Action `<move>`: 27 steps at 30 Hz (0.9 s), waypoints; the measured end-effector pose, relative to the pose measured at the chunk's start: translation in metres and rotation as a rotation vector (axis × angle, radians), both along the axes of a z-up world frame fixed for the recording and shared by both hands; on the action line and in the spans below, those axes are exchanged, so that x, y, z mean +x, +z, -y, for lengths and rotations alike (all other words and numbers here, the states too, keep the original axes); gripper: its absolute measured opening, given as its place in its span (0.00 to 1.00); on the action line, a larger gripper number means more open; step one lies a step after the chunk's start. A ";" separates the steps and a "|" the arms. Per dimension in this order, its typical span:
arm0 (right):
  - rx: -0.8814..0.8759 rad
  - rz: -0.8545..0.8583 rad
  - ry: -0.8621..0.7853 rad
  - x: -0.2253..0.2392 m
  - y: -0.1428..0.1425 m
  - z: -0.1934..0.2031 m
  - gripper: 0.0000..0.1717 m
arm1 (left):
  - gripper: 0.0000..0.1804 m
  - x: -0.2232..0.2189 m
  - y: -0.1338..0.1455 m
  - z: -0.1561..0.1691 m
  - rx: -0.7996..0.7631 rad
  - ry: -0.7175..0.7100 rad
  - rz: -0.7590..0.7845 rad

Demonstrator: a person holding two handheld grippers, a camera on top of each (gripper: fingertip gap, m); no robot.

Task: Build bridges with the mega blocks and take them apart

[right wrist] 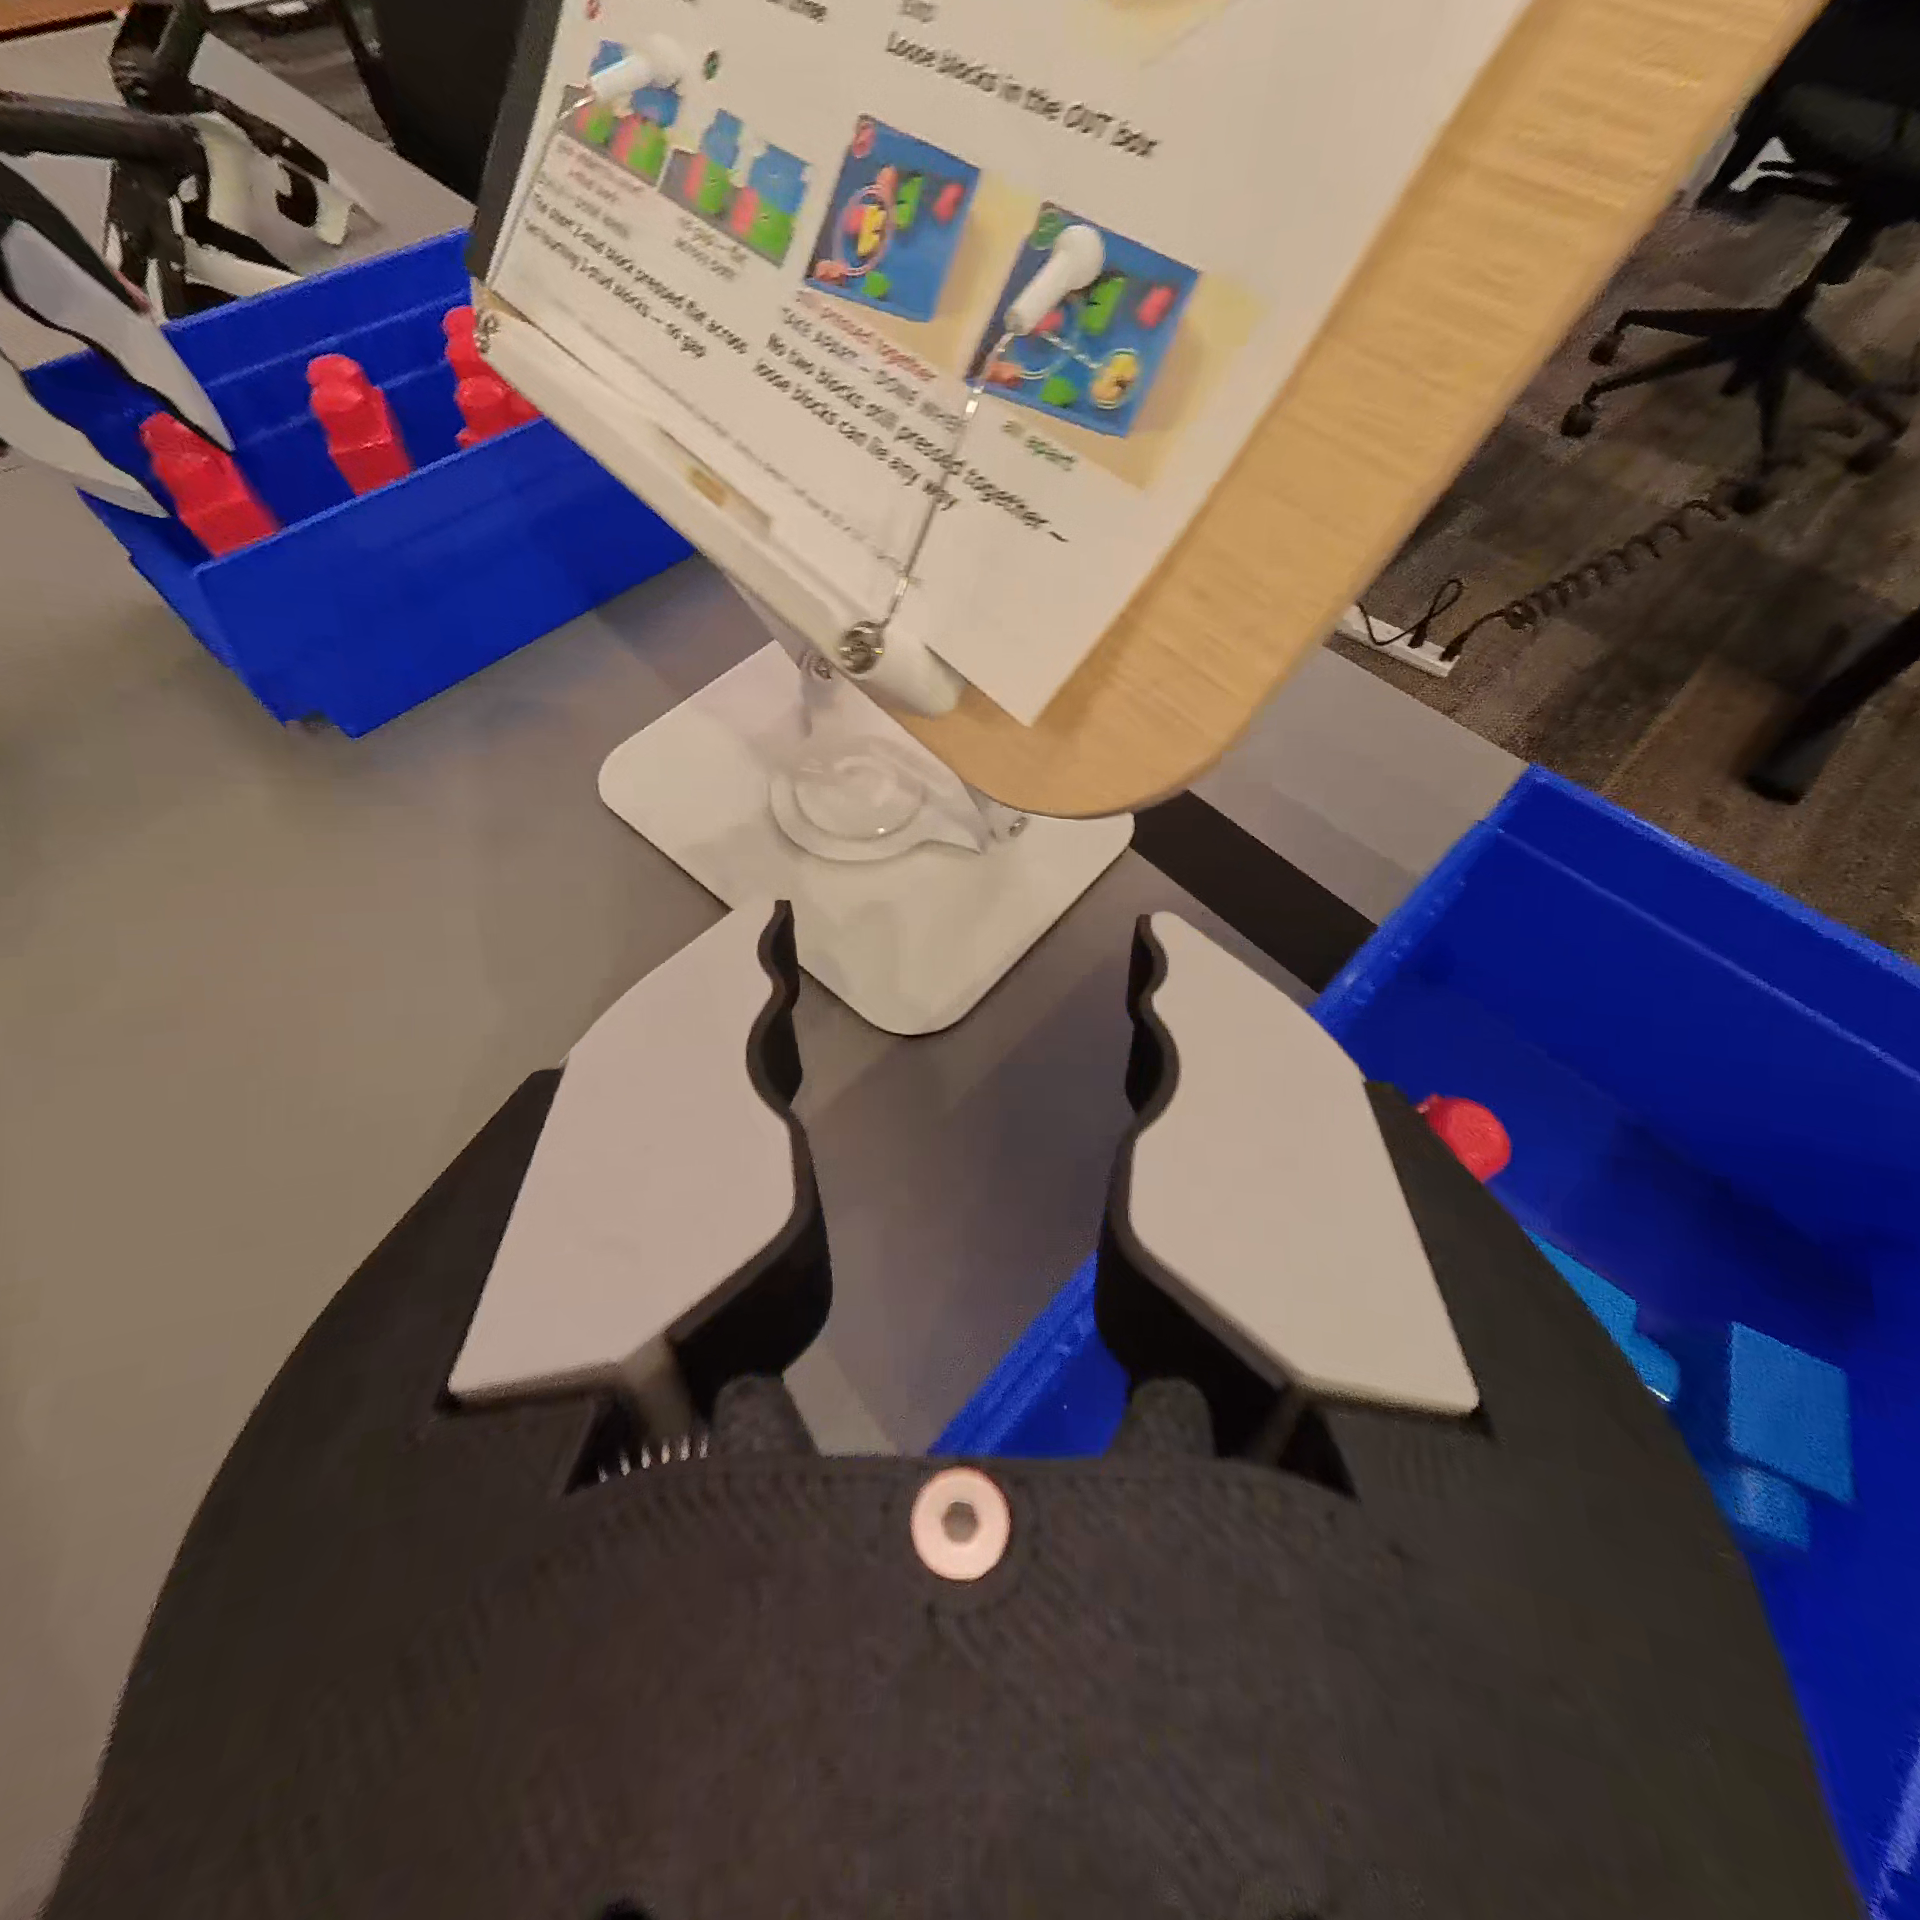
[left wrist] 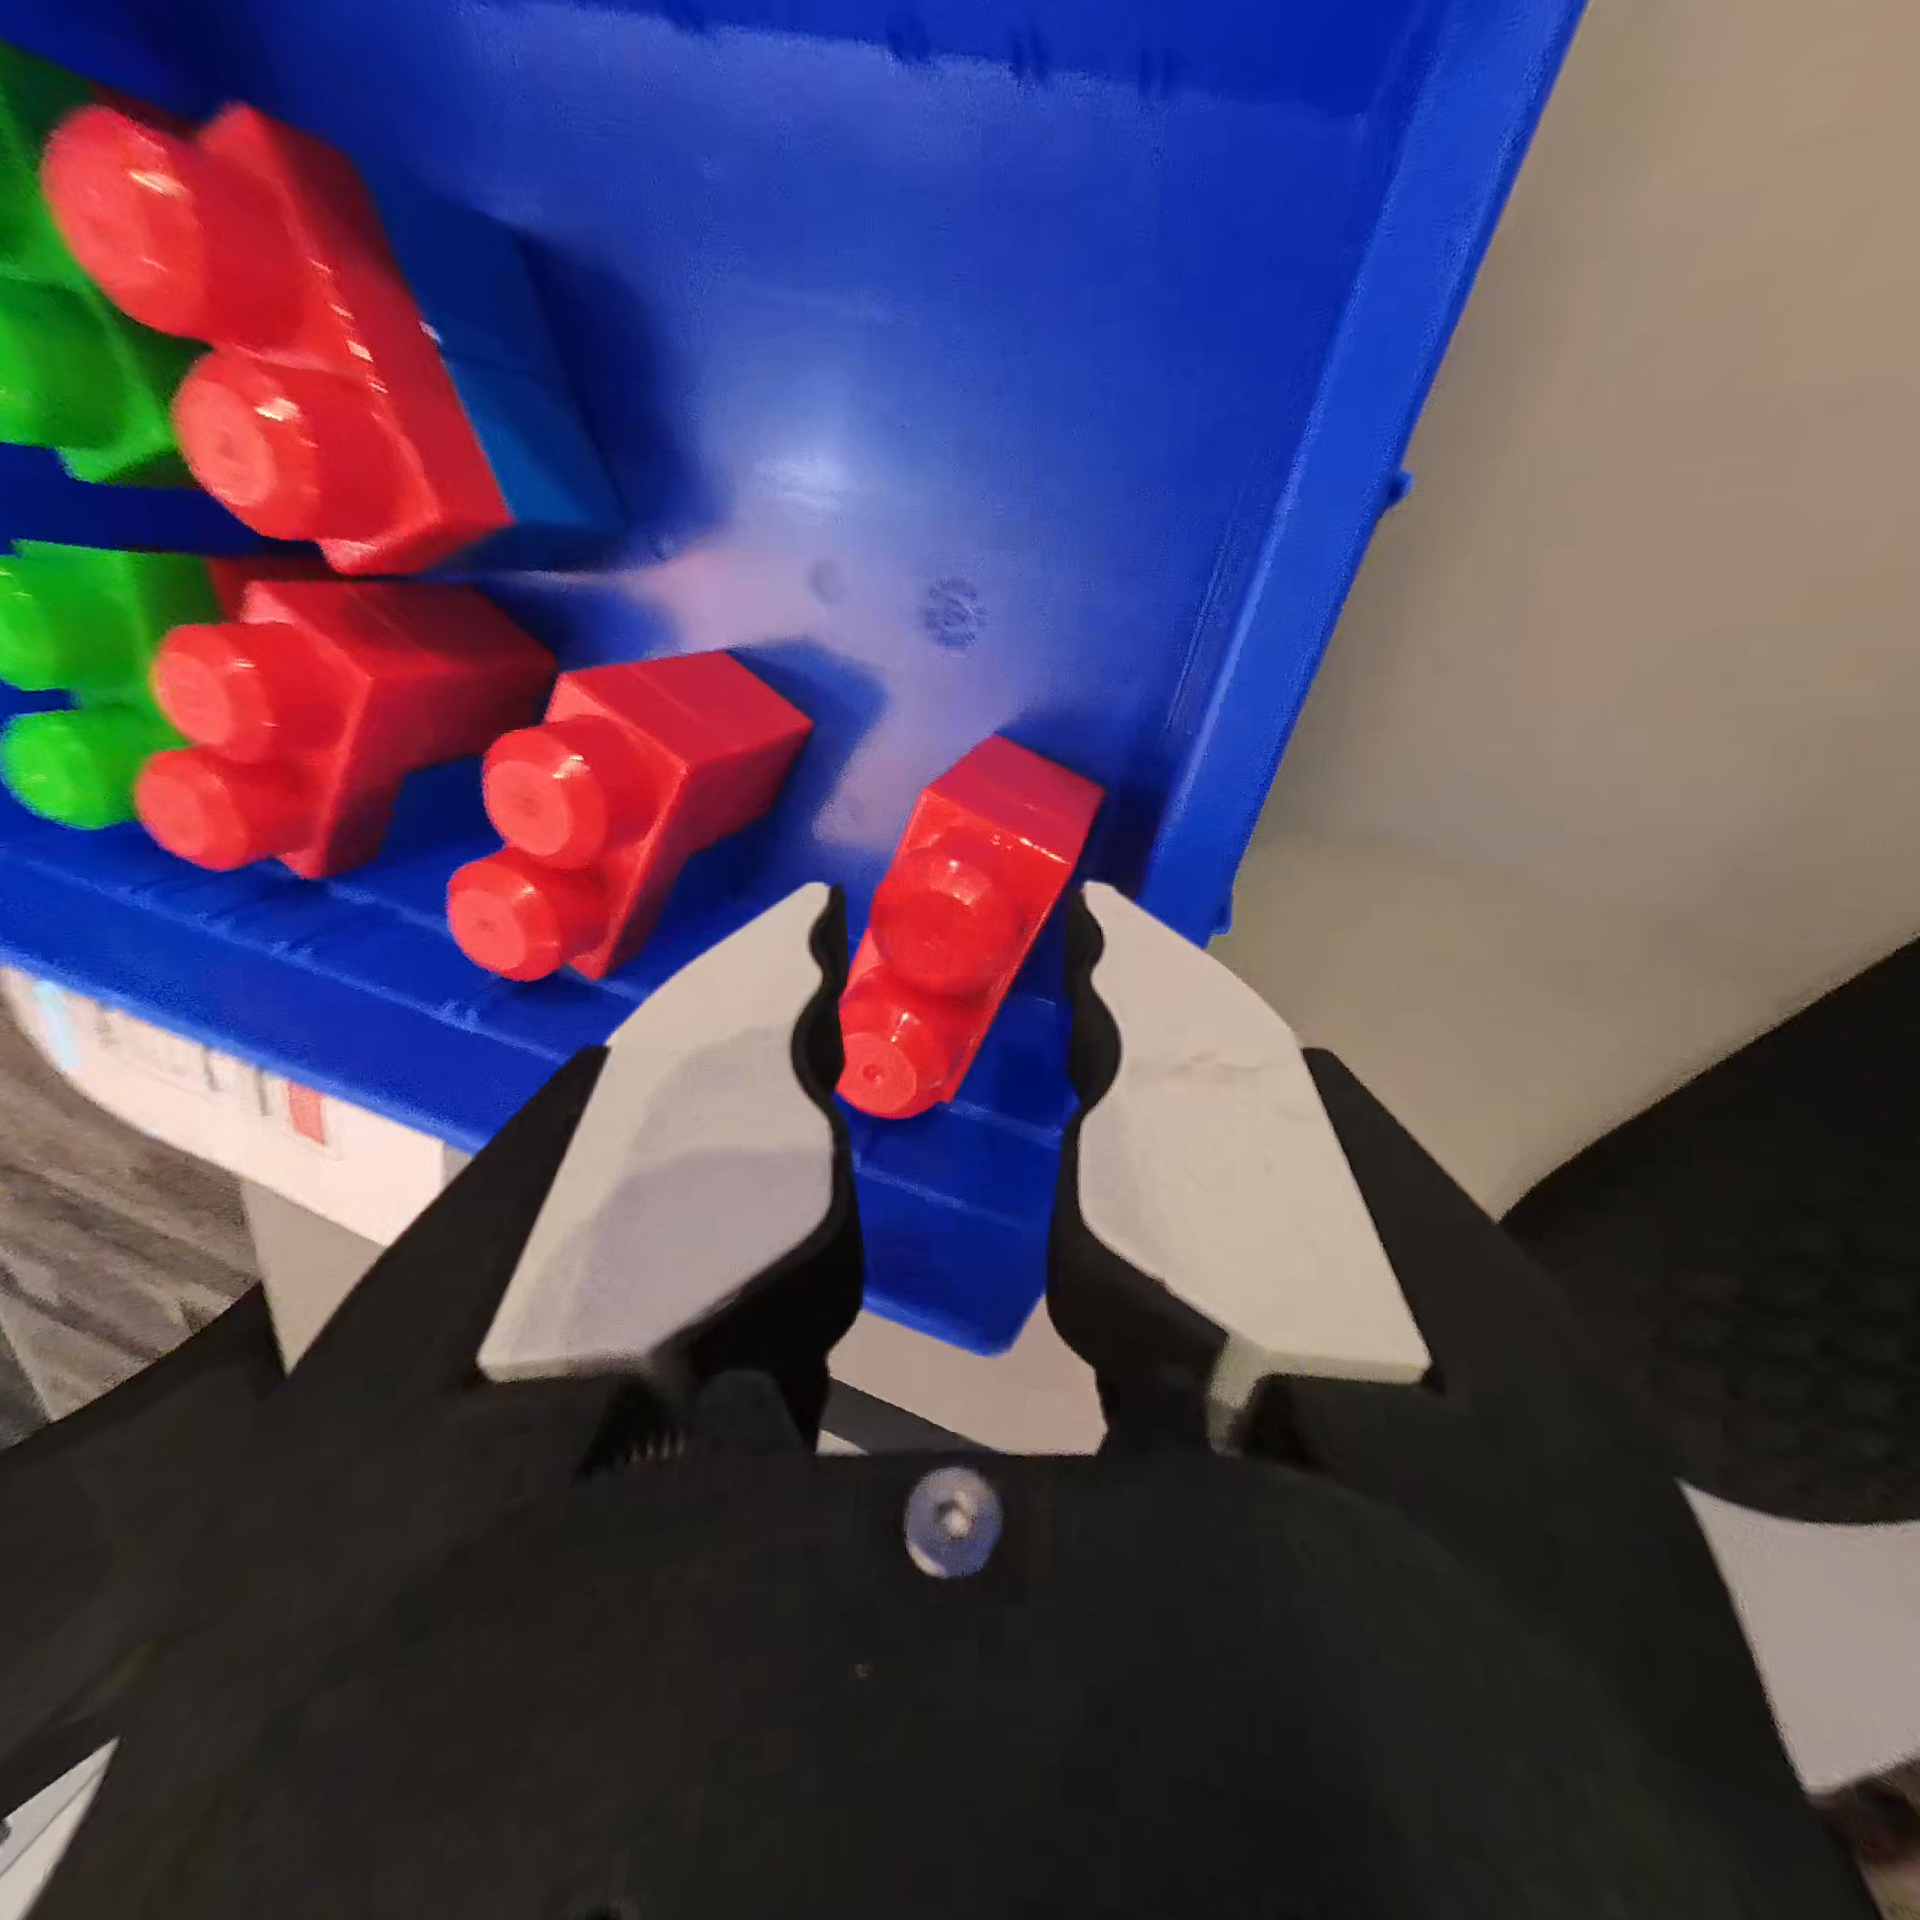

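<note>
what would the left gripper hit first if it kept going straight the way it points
Most likely the small red two-stud plastic block standing between the open fingers of the left gripper. A gap shows at the right pad, so it is not gripped. Behind the block lies the floor of the blue plastic bin.

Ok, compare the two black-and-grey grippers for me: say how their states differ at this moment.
The left gripper straddles a tilted red two-stud block inside a blue plastic bin; the right gripper has nothing between its fingers. The left is down in that bin; the right hangs over a grey table facing a white stand base. The left's jaws stand narrower than the right's. Both are open, neither clamped on anything.
</note>
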State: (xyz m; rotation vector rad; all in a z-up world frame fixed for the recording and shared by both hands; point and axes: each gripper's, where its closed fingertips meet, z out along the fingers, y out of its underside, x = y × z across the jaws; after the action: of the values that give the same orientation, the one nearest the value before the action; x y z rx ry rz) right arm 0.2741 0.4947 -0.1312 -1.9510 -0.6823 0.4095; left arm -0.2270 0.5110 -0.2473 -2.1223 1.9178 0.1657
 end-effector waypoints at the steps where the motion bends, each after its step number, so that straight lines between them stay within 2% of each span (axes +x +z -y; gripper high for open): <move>1: 0.001 0.003 0.009 -0.005 -0.001 0.001 0.36 | 0.22 -0.004 -0.008 0.000 -0.032 -0.003 -0.032; 3: -0.003 -0.004 0.037 -0.016 -0.001 0.005 0.36 | 0.22 -0.009 -0.022 -0.001 -0.059 -0.001 -0.090; 8: 0.033 -0.008 0.164 -0.060 0.008 0.025 0.33 | 0.20 0.001 -0.020 -0.001 -0.058 -0.001 -0.040; 10: 0.078 -0.001 0.280 -0.096 0.015 0.042 0.30 | 0.20 0.009 -0.003 0.000 -0.021 0.021 0.012; 12: 0.090 0.015 0.401 -0.138 0.016 0.062 0.30 | 0.20 0.035 0.025 0.009 0.012 0.021 0.136; 15: 0.092 0.066 0.553 -0.200 0.007 0.084 0.33 | 0.20 0.096 0.072 0.041 0.023 -0.050 0.322; 17: 0.140 0.148 0.617 -0.231 -0.002 0.089 0.33 | 0.20 0.133 0.090 0.066 0.019 -0.111 0.355; 19: 0.179 0.215 0.645 -0.253 -0.011 0.087 0.35 | 0.20 0.164 0.102 0.087 0.005 -0.155 0.373; 21: 0.133 0.217 0.700 -0.271 -0.021 0.092 0.37 | 0.20 0.189 0.109 0.107 -0.037 -0.191 0.392; 22: 0.113 0.192 0.732 -0.279 -0.023 0.097 0.35 | 0.20 0.198 0.112 0.112 -0.033 -0.197 0.391; 25: 0.064 0.143 0.783 -0.286 -0.025 0.106 0.22 | 0.20 0.217 0.120 0.121 -0.063 -0.213 0.420; 27: 0.069 0.133 0.773 -0.283 -0.025 0.104 0.22 | 0.20 0.221 0.120 0.121 -0.056 -0.222 0.409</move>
State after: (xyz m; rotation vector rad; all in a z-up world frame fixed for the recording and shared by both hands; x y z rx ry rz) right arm -0.0093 0.3908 -0.1558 -1.5957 -1.5187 0.7094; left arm -0.0064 0.3904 -0.1270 -1.7828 1.8993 -0.3440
